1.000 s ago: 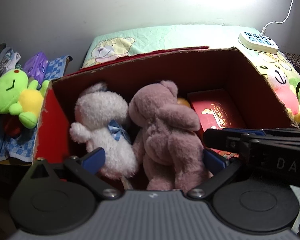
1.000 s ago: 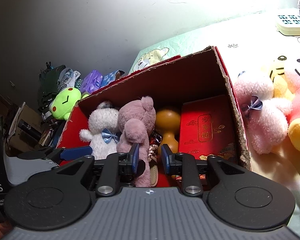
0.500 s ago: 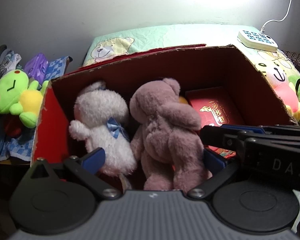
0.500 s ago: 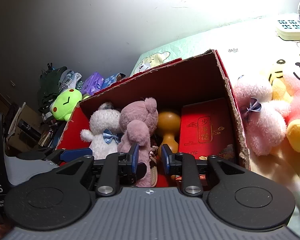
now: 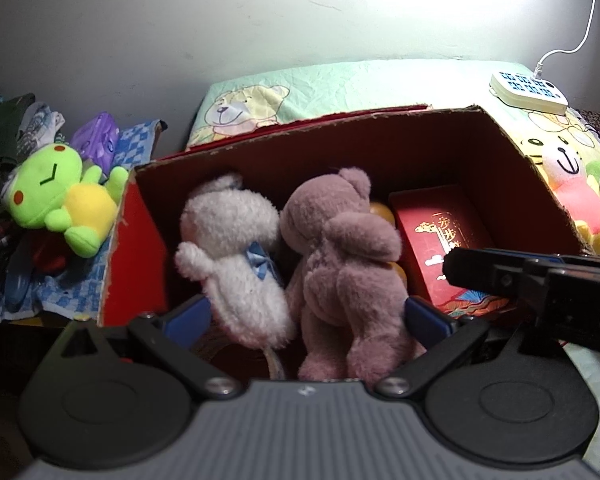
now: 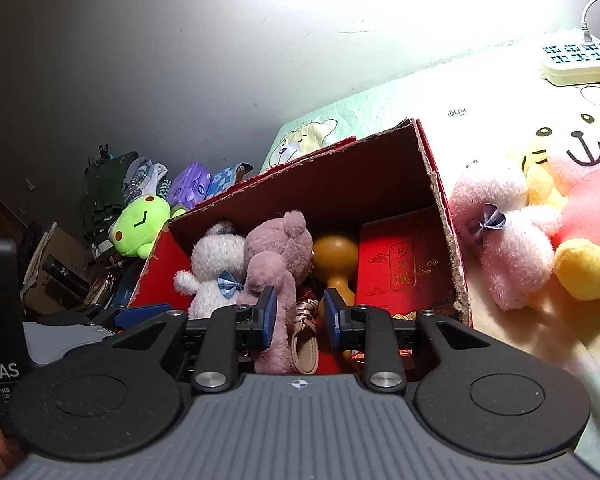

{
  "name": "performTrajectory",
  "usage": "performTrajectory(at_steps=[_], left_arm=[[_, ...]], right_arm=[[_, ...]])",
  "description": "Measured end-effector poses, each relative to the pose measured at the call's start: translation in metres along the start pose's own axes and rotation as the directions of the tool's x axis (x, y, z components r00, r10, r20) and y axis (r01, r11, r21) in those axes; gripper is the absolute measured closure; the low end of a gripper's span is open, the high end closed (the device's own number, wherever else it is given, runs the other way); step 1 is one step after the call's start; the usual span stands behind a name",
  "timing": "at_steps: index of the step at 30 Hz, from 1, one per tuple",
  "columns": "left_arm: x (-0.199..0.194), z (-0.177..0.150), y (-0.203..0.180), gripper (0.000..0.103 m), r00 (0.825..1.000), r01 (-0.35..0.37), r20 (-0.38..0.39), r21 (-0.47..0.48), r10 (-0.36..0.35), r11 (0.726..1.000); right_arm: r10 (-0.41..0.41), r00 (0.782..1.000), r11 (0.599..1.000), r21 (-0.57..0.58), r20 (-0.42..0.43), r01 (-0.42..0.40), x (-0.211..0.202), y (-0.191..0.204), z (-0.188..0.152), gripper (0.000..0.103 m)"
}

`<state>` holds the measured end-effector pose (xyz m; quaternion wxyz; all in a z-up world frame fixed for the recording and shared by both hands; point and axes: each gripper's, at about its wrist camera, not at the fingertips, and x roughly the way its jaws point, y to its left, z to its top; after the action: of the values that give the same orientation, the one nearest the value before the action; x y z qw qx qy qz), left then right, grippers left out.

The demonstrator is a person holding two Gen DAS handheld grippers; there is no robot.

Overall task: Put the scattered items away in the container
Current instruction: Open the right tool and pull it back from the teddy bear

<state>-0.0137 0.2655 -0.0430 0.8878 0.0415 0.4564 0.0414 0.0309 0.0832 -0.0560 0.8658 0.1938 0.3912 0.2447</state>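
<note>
A red-lined cardboard box (image 5: 340,120) (image 6: 440,200) holds a white bear with a blue bow (image 5: 236,248) (image 6: 216,260), a mauve bear (image 5: 348,264) (image 6: 276,248), a wooden gourd (image 6: 336,252), a sandal (image 6: 306,344) and a red gift box (image 5: 440,236) (image 6: 400,264). My left gripper (image 5: 306,316) hovers at the box's near edge, its jaws wide apart with both bears between them. My right gripper (image 6: 300,316) stands beside it with only a narrow gap between the jaws and nothing pinched; its fingers (image 5: 480,268) reach over the gift box. A pale pink bear (image 6: 500,232) lies outside to the right.
A green frog plush (image 5: 56,200) (image 6: 140,224) lies on cluttered cloth left of the box. Pink and yellow plush toys (image 6: 580,208) sit on the bed at the right. A white power strip (image 5: 528,92) (image 6: 576,60) rests by the wall behind.
</note>
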Motion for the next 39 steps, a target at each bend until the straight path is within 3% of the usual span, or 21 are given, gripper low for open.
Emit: performTrajectory(at_steps=[13,27,39], left_arm=[[-0.013,-0.002,-0.005,0.000,1.000,-0.030,0.009,-0.003,0.030,1.000],[-0.045,0.001,-0.025,0.000,0.996,-0.086,0.035,-0.026,0.086,0.996],[-0.077,0.007,-0.068,0.001,0.988,-0.145,0.038,-0.067,0.148,0.987]], right_arm=[[-0.005,1.000,1.000,-0.002,0.007,0.005,-0.010,-0.004,-0.003,0.074],[0.099,0.995,0.994,-0.039,0.011,-0.098,-0.036,-0.009,0.007,0.070],[0.162,0.986,0.985,-0.048,-0.027,-0.163,-0.070,-0.043,0.024,0.069]])
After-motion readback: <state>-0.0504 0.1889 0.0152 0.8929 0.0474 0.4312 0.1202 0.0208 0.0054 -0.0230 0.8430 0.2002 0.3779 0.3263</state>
